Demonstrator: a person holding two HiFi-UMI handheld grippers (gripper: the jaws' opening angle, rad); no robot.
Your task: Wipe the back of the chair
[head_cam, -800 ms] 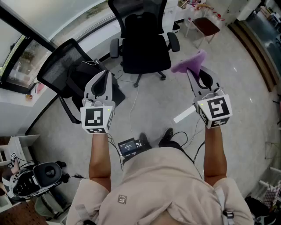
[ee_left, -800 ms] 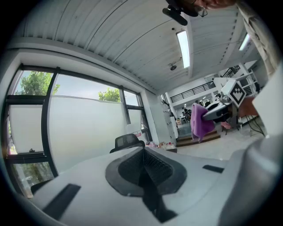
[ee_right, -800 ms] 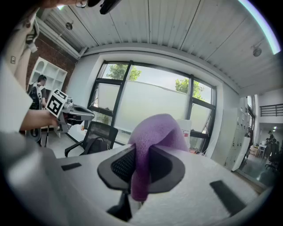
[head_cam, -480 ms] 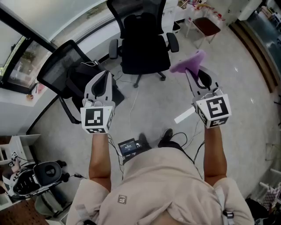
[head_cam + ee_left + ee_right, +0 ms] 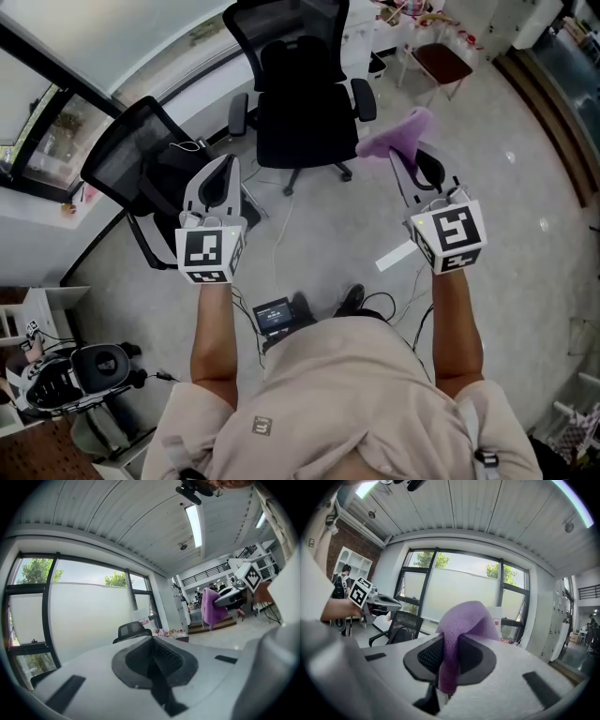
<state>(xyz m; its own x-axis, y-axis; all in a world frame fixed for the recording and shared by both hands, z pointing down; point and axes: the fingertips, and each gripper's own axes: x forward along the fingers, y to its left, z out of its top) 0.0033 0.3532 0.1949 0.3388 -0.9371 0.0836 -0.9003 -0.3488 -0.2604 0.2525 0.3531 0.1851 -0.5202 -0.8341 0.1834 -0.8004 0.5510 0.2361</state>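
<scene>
The right tongs (image 5: 449,665) pinch a purple cloth (image 5: 465,620), a mesh chair (image 5: 405,621) beyond at left.

**Purple cloth aloft, two chairs on the floor**

Purple cloth (image 5: 398,133): soft and fleecy, pinched between the fingers of the right gripper (image 5: 405,161). Bunched into a rounded hump above the fingers, with a narrower tail hanging down through the gap between them. Held in the air, touching neither chair.

Black office chair (image 5: 300,103): upright on the pale floor (image 5: 525,187), tall back topped by a headrest, an armrest on each side, seat turned toward the person. Just left of the cloth in the head view.

Mesh-backed chair (image 5: 131,150): farther left, dark see-through panel in a black frame, tilted back, well apart from the cloth.
</scene>
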